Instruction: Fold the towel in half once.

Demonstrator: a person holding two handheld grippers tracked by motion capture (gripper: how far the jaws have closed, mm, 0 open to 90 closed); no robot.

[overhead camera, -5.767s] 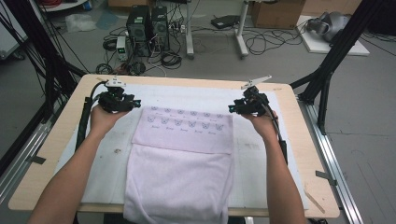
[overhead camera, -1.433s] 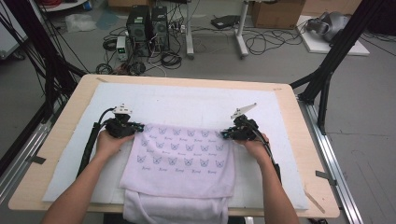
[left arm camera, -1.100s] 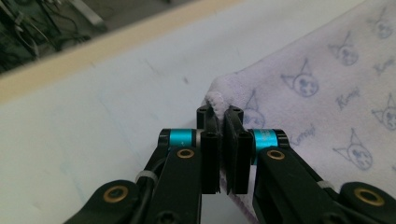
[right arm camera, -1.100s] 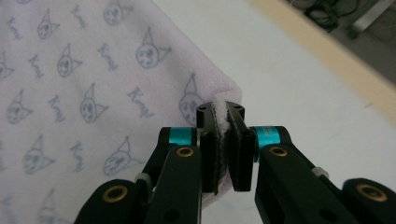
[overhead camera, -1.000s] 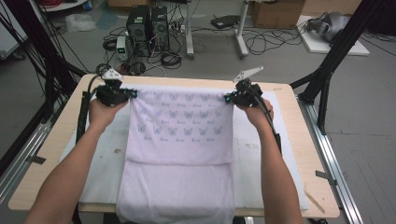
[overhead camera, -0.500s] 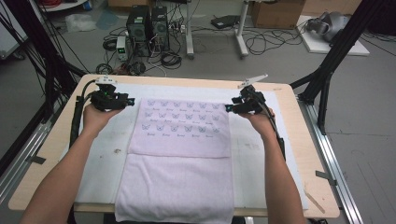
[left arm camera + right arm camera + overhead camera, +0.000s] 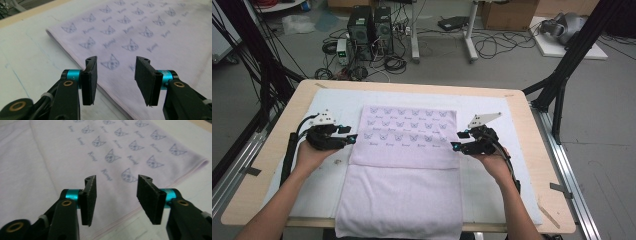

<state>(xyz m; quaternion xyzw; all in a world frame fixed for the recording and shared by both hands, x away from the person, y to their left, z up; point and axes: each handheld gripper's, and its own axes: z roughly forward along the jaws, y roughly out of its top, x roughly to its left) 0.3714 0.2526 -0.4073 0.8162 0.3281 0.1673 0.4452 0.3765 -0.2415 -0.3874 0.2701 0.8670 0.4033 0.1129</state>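
Two hand-held grippers were logged at the table, one in each of the person's hands, forearms entering from the near edge in the high view. Left gripper point(image 7: 353, 138): held low at the left side of the towel, jaws pointing inward across the table toward the cloth; grey three-cornered plate on top, black cable trailing back along the forearm. Right gripper point(image 7: 455, 146): mirrored at the towel's right side, jaws likewise pointing inward, plate raised above it.

Jaw state, left: parted, having just been opening, pads point(image 7: 89, 80) bare with nothing gripped; the towel's folded edge lay just beyond and below them. Jaw state, right: parted, having narrowed slightly after opening, pads point(image 7: 88, 199) bare; the towel's edge ran beneath them at a slant.

Towel point(image 7: 404, 165): pale lilac, folded, lying flat on the white table cover point(image 7: 337, 102) at the middle of the wooden table point(image 7: 292, 97), released by both tools. Upper layer carried the print and lay toward the far side; plain layer reached the near edge. Each gripper sat just beside a side edge of the printed layer.

Markings: rows of small blue cat-face motifs, each paired with a short script word too blurred to read.
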